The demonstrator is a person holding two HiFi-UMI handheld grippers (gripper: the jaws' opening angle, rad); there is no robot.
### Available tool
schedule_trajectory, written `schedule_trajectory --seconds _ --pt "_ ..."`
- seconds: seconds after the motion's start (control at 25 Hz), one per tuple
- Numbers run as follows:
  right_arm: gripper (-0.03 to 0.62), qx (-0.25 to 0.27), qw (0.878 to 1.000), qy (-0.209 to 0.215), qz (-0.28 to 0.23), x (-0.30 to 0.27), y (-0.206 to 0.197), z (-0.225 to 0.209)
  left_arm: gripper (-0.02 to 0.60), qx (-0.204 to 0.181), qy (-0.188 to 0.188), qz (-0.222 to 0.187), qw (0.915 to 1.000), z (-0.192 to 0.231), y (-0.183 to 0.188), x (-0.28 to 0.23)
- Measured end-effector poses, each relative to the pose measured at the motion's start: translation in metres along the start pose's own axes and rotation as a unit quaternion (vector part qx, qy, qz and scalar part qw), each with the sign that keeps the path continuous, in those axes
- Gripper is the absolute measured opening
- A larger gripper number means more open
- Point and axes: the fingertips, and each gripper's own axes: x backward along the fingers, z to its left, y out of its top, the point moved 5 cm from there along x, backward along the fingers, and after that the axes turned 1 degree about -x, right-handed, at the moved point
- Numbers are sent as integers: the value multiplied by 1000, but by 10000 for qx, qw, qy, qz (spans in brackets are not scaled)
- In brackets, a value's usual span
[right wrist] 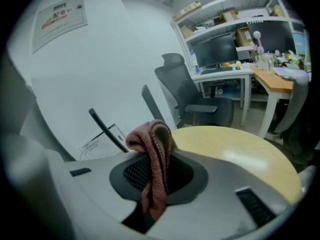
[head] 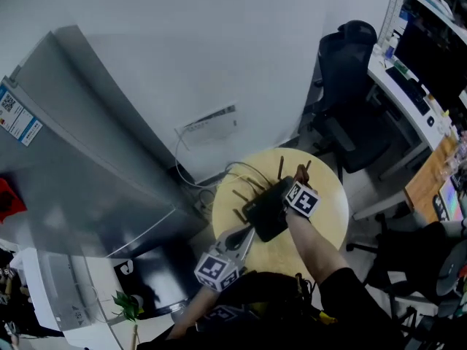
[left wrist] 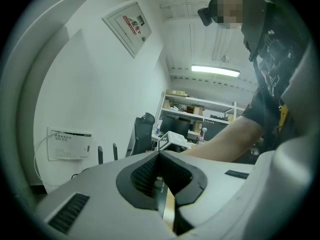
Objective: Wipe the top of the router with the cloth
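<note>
The black router (head: 266,208) lies on the round yellow table (head: 328,224), its antennas (head: 280,168) sticking up at the far side. My left gripper (head: 246,233) is at the router's near left edge, its jaws shut on a thin dark edge of the router (left wrist: 161,200). My right gripper (head: 286,189) is over the router's far right part. It is shut on a pinkish-brown knitted cloth (right wrist: 153,166), which bunches up between the jaws and hangs down. The cloth is hidden in the head view. Two antennas (right wrist: 107,129) rise just beyond the right jaws.
A black office chair (head: 352,100) stands behind the table, with a desk and monitor (head: 427,53) to the right. A white wall box (head: 208,126) with cables sits low on the wall. A grey cabinet (head: 66,159) fills the left.
</note>
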Motion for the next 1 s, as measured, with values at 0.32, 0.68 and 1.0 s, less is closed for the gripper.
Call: schedule_trajectory --seconds 0.32,0.68,1.0 --pt "61 -63 9984 451 -341 27 28 16 2 -40 -280 -123 9995 -16 0 -16" --pt "61 395 9856 1354 -928 69 58 40 2 51 -306 -172 9994 -31 -4 -26" --pt "61 1705 9583 1938 -1228 103 54 48 2 15 -169 -340 9993 -30 1 -35"
